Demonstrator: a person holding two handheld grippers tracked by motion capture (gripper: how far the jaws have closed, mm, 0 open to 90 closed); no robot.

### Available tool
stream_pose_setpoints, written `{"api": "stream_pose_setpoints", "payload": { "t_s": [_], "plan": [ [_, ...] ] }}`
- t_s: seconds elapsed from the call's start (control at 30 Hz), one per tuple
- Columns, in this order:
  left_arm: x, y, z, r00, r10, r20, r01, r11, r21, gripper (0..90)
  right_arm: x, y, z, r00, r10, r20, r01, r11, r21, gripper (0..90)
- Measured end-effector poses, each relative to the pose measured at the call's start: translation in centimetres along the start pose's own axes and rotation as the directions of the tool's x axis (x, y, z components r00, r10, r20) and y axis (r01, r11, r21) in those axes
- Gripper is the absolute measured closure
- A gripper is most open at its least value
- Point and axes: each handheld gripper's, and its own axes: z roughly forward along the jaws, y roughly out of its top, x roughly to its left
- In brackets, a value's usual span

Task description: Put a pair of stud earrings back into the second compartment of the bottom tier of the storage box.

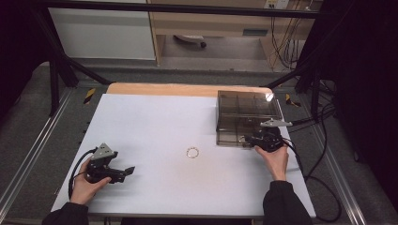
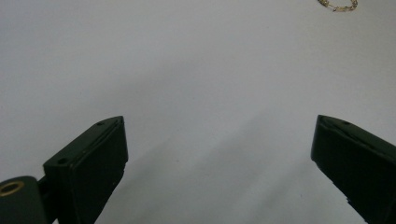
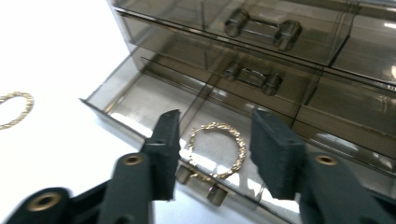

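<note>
A smoked clear drawer box (image 1: 244, 112) stands at the right of the white table. Its lowest drawer (image 3: 135, 93) is pulled out, and a gold chain bracelet (image 3: 219, 149) lies inside it, near the front wall. My right gripper (image 3: 217, 126) hovers open just above that bracelet, one jaw on each side, holding nothing; from above it (image 1: 249, 139) sits at the box's front edge. A second gold bracelet (image 1: 192, 152) lies loose at the table's middle (image 3: 14, 109) (image 2: 338, 4). My left gripper (image 1: 127, 170) rests wide open near the front left, empty (image 2: 219, 121).
The box (image 3: 289, 51) has more shut drawers with bar handles above the open one. A wooden strip (image 1: 187, 89) runs along the table's far edge. Black cables (image 1: 324, 154) trail off the right side. A metal frame surrounds the table.
</note>
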Motion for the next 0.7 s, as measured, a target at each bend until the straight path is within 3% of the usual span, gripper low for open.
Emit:
{"api": "stream_pose_setpoints", "payload": {
  "t_s": [0.23, 0.33, 0.47, 0.7],
  "plan": [
    [0.0, 0.0, 0.0, 1.0, 0.001, 0.0, -0.001, 1.0, -0.001, 3.9, 1.7, 0.3, -1.4, 0.9983, -0.035, -0.046, 0.033, 0.998, -0.046, 21.8],
    [-0.1, 0.1, 0.0, 1.0, -0.001, -0.001, 0.001, 1.0, -0.005, 3.9, 2.6, 0.5, -1.6, 0.9965, -0.059, -0.058, 0.057, 0.998, -0.032, 11.2],
    [-0.1, 0.0, 0.0, 1.0, 0.003, -0.002, -0.003, 1.0, 0.001, 3.9, 4.0, 0.4, -1.8, 0.9931, -0.082, -0.083, 0.082, 0.997, -0.002, 4.6],
    [-0.1, 0.1, 0.0, 1.0, 0.003, -0.001, -0.003, 1.0, 0.0, 3.9, 5.7, 0.5, -2.1, 0.9903, -0.086, -0.11, 0.084, 0.996, -0.022, 0.9]
  ]
}}
